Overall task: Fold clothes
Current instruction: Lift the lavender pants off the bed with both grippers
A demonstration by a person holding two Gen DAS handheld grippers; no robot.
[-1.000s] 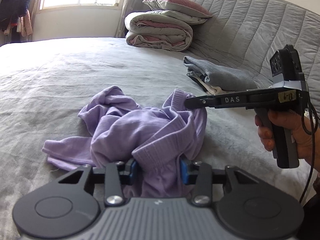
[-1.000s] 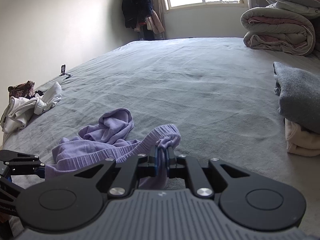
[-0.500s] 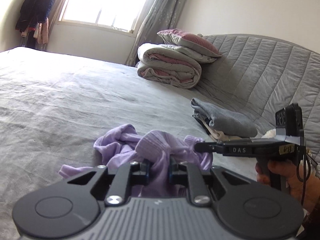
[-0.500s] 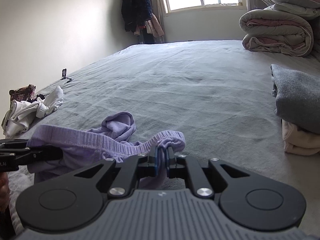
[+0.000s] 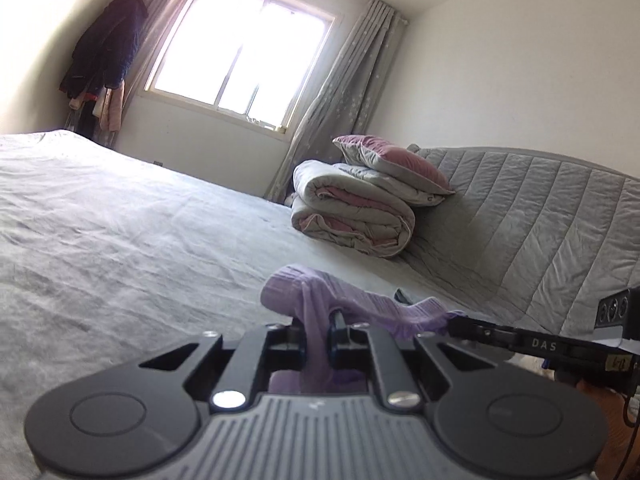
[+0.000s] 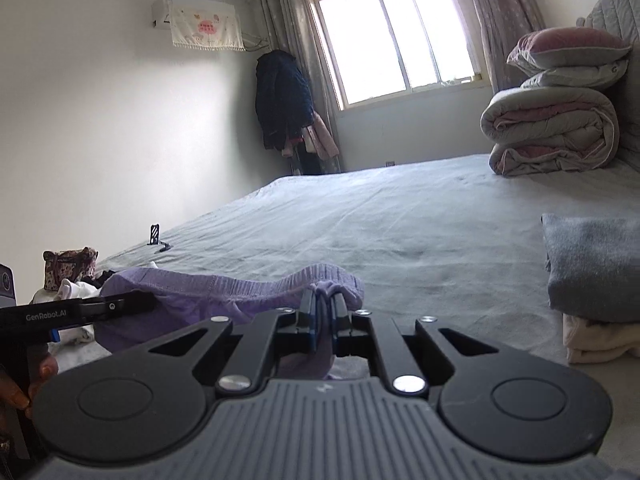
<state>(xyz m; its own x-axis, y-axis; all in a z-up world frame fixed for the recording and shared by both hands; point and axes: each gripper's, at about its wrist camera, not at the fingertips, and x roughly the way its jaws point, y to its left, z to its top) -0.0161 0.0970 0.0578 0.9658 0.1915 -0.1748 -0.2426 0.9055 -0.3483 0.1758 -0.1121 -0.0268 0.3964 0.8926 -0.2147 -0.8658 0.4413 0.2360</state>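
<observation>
1. Now we hold the lilac knit garment (image 6: 240, 288) with both tools: the left gripper (image 5: 318, 330) is closed on a bunch of it, and the right gripper (image 6: 323, 312) is closed on its ribbed edge.
2. Between the two grippers the ribbed band hangs in a loose line above the grey bed (image 6: 400, 220); the rest drops below, out of view.
3. We judge it light, soft and stretchy. It gives no stiffness, so it sags wherever nothing holds it.
4. The ribbed band looks thicker and less slippery than the body cloth, so we think it is the good place to grip, near the two ends.
5. A folded grey cloth (image 6: 592, 264) lies on a cream one at the right, and the rolled quilt (image 5: 352, 216) is puffy, with a pillow on top.
</observation>
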